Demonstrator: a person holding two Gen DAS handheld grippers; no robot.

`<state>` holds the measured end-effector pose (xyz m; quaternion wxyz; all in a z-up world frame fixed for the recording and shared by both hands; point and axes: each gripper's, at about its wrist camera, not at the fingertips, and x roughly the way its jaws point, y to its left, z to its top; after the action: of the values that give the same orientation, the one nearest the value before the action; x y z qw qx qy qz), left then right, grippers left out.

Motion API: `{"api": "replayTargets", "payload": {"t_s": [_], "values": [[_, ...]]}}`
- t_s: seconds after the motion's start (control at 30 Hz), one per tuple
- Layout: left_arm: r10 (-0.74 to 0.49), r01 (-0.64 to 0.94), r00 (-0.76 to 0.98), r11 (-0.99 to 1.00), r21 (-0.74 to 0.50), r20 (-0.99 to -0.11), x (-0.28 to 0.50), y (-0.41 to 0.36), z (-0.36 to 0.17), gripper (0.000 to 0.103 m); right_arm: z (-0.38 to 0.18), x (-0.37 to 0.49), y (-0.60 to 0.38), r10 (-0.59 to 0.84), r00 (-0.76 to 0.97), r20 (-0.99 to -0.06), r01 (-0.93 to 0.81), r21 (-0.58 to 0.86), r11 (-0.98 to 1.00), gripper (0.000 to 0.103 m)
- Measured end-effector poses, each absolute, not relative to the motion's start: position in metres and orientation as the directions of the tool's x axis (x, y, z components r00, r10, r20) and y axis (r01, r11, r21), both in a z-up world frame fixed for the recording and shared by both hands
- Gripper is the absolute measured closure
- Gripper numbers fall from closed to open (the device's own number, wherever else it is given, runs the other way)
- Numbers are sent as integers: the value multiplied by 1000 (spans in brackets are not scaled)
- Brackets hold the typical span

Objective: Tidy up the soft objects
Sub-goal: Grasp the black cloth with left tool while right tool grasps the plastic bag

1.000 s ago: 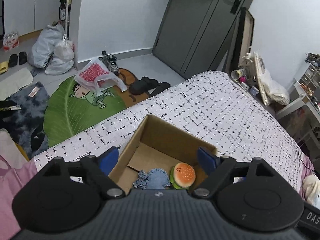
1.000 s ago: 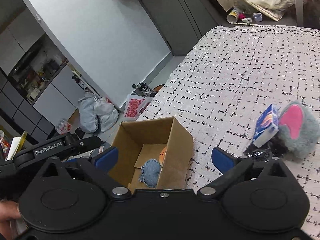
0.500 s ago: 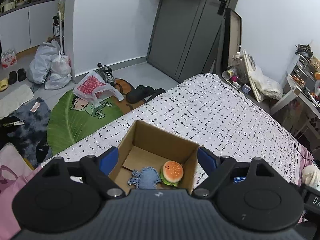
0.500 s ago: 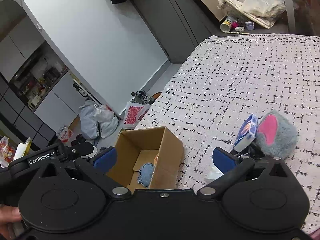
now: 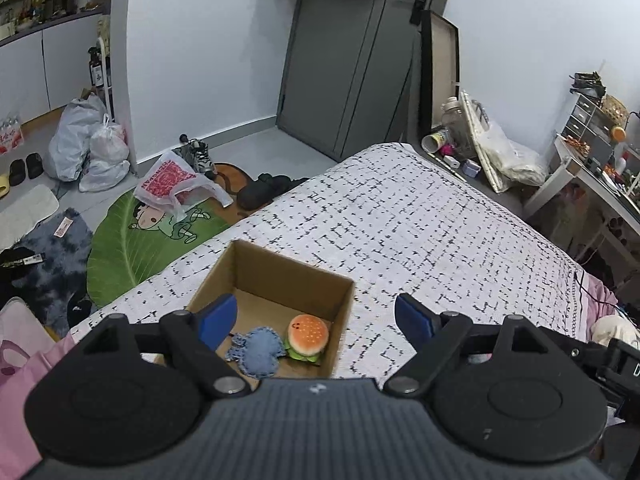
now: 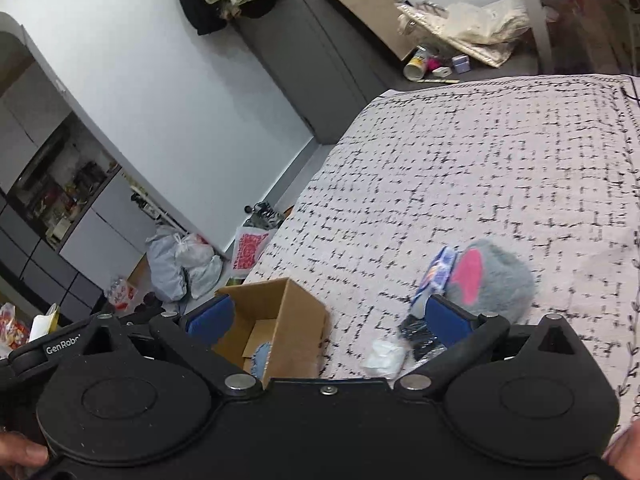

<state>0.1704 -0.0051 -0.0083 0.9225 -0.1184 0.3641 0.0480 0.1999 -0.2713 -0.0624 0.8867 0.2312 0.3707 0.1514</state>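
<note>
An open cardboard box (image 5: pixel 280 276) (image 6: pixel 296 312) stands on the bed near its left edge. Inside lie a burger plush (image 5: pixel 307 336) and a blue denim plush (image 5: pixel 256 350) (image 6: pixel 262 356). My left gripper (image 5: pixel 316 318) hovers above and behind the box, open, with nothing between its blue pads. My right gripper (image 6: pixel 326 320) is open too, empty, over the bed between the box and a grey fluffy plush with a pink patch (image 6: pixel 492 280). Against that plush leans a blue-and-white packet (image 6: pixel 438 276), with a white crumpled thing (image 6: pixel 384 356) and a black wrapper (image 6: pixel 416 330) beside it.
The bed cover (image 5: pixel 400 216) is white with black dashes. On the floor to the left lie a green leaf rug (image 5: pixel 136 248), a red-print plastic bag (image 5: pixel 168 178), white bags (image 5: pixel 92 148) and black slippers (image 5: pixel 264 190). A grey door (image 5: pixel 352 60) and cluttered shelves (image 5: pixel 592 120) stand beyond.
Both grippers have drawn back and risen from the box, which now looks smaller and farther. The grey plush and packet have shifted toward the middle of the right wrist view. Both stay open.
</note>
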Motion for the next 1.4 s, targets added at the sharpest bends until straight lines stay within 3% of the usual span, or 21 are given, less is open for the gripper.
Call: {"api": "replayTargets", "payload": {"t_s": [0.5, 1.4], "values": [[-34, -123, 727, 976, -179, -686, 165, -49, -4, 18, -61, 189, -315, 435, 697, -570, -85, 537, 839, 0], [-88, -112, 700, 967, -231, -708, 183, -94, -28, 21, -95, 199, -388, 418, 714, -562, 86, 663, 744, 1]]}}
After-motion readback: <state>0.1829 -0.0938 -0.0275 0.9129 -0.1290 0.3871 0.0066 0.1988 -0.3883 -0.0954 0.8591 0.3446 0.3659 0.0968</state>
